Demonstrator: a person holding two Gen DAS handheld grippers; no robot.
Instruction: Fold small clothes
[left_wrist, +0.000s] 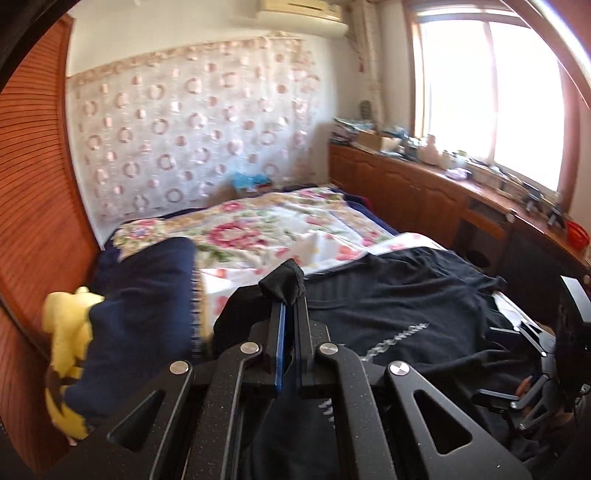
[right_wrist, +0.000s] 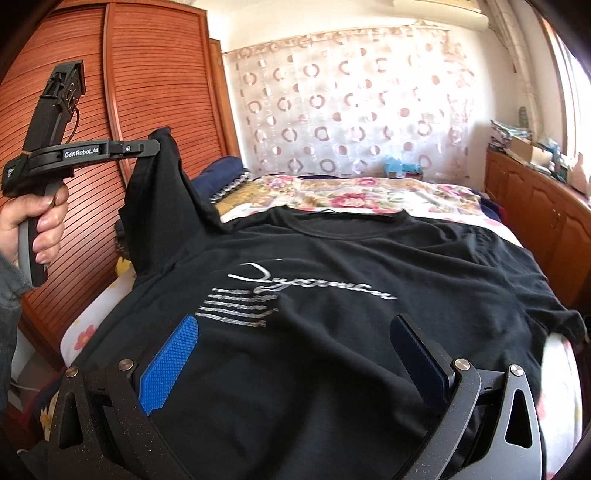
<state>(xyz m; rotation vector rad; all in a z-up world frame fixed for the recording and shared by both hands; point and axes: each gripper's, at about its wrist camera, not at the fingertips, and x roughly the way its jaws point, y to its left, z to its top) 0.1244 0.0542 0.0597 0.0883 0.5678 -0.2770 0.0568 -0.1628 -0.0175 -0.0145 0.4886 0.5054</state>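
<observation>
Pinching the black T-shirt's (right_wrist: 332, 258) sleeve, left gripper (left_wrist: 290, 299) lifts; right gripper (right_wrist: 295, 332) gapes, seemingly empty.

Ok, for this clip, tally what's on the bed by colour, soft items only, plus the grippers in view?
Black: 1, the black T-shirt, sleeve pinched in the left gripper
Navy: 1, the navy blanket
Yellow: 1, the yellow plush toy
Floral: 1, the floral bedspread
Grippers: 2, with the right gripper open
Total: 6
</observation>
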